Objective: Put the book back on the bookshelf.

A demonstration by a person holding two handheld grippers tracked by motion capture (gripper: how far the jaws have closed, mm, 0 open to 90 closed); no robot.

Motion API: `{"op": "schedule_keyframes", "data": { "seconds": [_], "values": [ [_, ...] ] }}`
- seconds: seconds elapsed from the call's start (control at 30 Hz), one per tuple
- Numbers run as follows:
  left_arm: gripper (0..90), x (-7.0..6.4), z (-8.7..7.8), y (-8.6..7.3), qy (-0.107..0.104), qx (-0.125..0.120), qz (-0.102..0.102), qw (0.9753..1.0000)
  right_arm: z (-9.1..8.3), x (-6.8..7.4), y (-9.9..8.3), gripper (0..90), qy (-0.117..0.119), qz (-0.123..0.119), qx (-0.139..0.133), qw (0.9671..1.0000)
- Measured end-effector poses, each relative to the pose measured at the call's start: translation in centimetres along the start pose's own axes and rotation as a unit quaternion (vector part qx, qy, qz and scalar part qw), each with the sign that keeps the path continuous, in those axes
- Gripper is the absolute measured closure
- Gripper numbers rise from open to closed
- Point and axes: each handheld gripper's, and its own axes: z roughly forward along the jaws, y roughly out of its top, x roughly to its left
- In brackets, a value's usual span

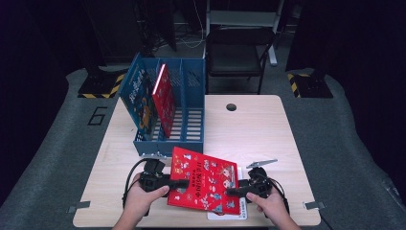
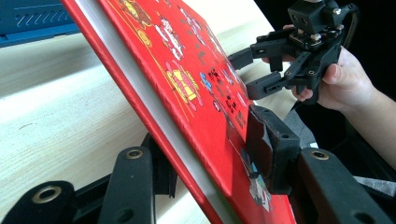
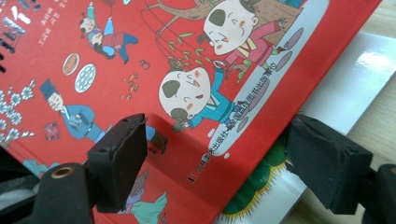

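Note:
A red picture book [image 1: 203, 184] [image 2: 187, 70] [image 3: 140, 56] is raised at a tilt over the near part of the table. My left gripper [image 1: 179, 184] [image 2: 212, 154] is shut on its left edge, one pad on the cover and one beneath. My right gripper [image 1: 234, 191] [image 3: 219, 158] stands open at the book's right edge, with one jaw over the cover and the other past the edge. In the left gripper view the right gripper [image 2: 254, 70] shows with its jaws spread at the far edge. A white book [image 1: 225, 215] [image 3: 336, 93] lies flat under the red one.
A blue slotted file rack [image 1: 196, 139] stands behind the book on the wooden table [image 1: 258, 134]. It holds a blue book [image 1: 139, 98] and a red book [image 1: 164, 98], both leaning left. A black chair [image 1: 237, 52] stands beyond the table.

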Motion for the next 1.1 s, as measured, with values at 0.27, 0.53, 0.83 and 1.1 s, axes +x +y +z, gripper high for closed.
{"op": "schedule_keyframes", "data": {
  "seconds": [0.27, 0.53, 0.83, 1.1],
  "values": [
    [56.8, -0.5, -0.4, 0.0, 0.003, -0.009, 0.01, 0.9999, -0.1, 0.3, -0.2, 18.1, -0.021, -0.043, 0.01, 0.9988],
    [57.6, -1.4, -0.5, 1.2, 0.014, 0.005, 0.014, 0.9998, -0.2, 0.6, -0.2, 21.2, -0.018, -0.057, 0.001, 0.9982],
    [57.1, -2.1, 0.4, 0.7, 0.018, 0.014, -0.003, 0.9997, -0.5, 0.9, -0.8, 35.4, -0.007, -0.062, -0.015, 0.9979],
    [57.9, -2.0, 0.3, 0.6, 0.021, 0.021, -0.015, 0.9994, -0.6, 0.9, -1.1, 42.1, -0.008, -0.058, -0.028, 0.9979]
  ]
}}
